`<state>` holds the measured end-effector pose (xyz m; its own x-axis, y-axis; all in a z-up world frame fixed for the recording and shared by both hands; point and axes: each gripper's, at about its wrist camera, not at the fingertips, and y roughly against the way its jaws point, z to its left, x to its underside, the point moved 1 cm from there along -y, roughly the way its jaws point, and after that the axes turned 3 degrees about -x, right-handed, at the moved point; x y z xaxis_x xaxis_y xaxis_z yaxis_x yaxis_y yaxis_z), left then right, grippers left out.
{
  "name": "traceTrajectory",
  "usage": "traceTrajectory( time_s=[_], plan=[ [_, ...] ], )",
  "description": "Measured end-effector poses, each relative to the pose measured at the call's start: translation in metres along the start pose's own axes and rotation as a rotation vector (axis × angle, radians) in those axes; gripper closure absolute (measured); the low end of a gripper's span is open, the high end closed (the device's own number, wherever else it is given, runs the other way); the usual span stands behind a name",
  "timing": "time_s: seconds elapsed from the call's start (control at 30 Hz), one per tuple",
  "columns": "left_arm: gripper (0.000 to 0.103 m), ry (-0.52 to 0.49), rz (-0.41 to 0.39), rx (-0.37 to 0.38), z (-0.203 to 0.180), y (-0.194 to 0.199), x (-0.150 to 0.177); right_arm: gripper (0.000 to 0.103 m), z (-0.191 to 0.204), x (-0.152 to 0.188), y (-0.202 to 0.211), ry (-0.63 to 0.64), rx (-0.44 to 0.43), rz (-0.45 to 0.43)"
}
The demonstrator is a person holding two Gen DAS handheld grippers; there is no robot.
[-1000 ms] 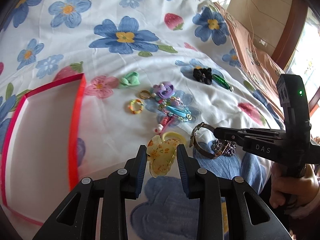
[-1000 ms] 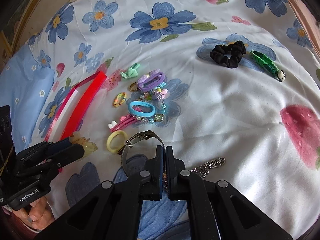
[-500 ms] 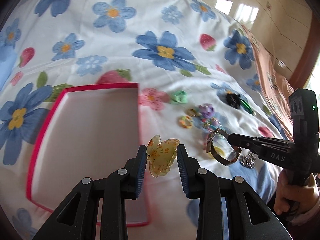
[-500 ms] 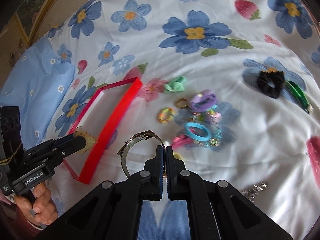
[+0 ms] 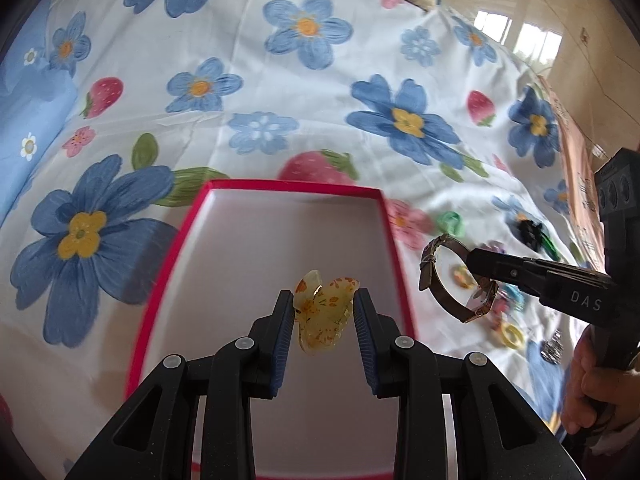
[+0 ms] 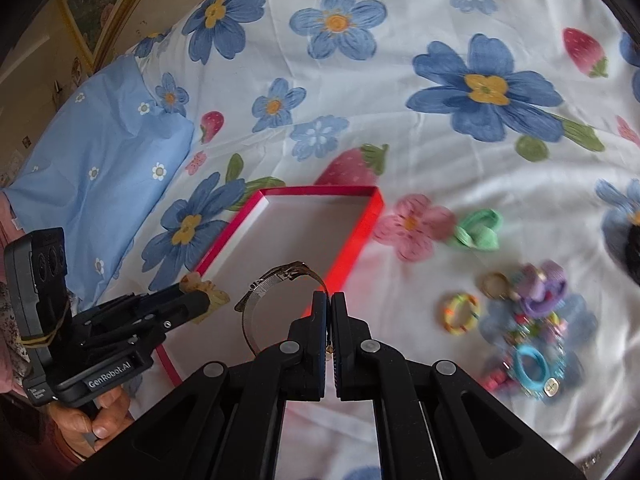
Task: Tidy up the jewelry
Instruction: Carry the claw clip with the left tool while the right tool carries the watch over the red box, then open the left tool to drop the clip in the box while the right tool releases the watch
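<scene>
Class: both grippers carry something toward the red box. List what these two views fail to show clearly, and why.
- Watch face: right wrist view, hidden behind the right gripper.
- Jewelry pile: right wrist view, motion-blurred.
- Red box near edge: left wrist view, covered by the left gripper.
- Black scrunchie: cut off by the frame edge.

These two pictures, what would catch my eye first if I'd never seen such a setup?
Probably the yellow flowered hair claw pinched in the left gripper, held over the red-rimmed white box on the flowered bedsheet. Next, the watch dangling by its band from the shut right gripper, near the box's right edge. To the right, a colourful heap of hair ties lies on the sheet.
</scene>
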<state>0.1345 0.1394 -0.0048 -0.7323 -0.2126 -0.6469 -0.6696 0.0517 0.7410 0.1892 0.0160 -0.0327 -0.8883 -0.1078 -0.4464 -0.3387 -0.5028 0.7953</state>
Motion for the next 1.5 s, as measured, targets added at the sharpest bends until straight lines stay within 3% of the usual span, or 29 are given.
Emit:
traceTrajectory(
  time_s=[0.33,0.67,0.97,1.17,1.43,1.5],
  plan=[
    [0.074,0.060,0.084,-0.033,0.038,-0.073,-0.044,0.101,0.009,-0.040,-0.070,0.029,-0.009,0.056],
    [0.073,0.061,0.178,-0.085,0.055,-0.141,-0.068,0.101,0.007,-0.056,-0.131,0.082,0.035,0.161],
    [0.072,0.040,0.173,-0.091,0.055,-0.148,-0.066,0.099,0.004,-0.055,-0.148,0.097,0.042,0.212],
    [0.070,0.026,0.179,-0.103,0.053,-0.145,-0.063,0.095,0.004,-0.055,-0.144,0.082,0.033,0.197],
    [0.061,0.031,0.190,-0.119,0.053,-0.140,-0.062,0.091,0.000,-0.060,-0.123,0.041,0.004,0.148],
    [0.056,0.033,0.182,-0.125,0.052,-0.134,-0.062,0.084,0.000,-0.061,-0.114,0.030,-0.006,0.130]
  ],
)
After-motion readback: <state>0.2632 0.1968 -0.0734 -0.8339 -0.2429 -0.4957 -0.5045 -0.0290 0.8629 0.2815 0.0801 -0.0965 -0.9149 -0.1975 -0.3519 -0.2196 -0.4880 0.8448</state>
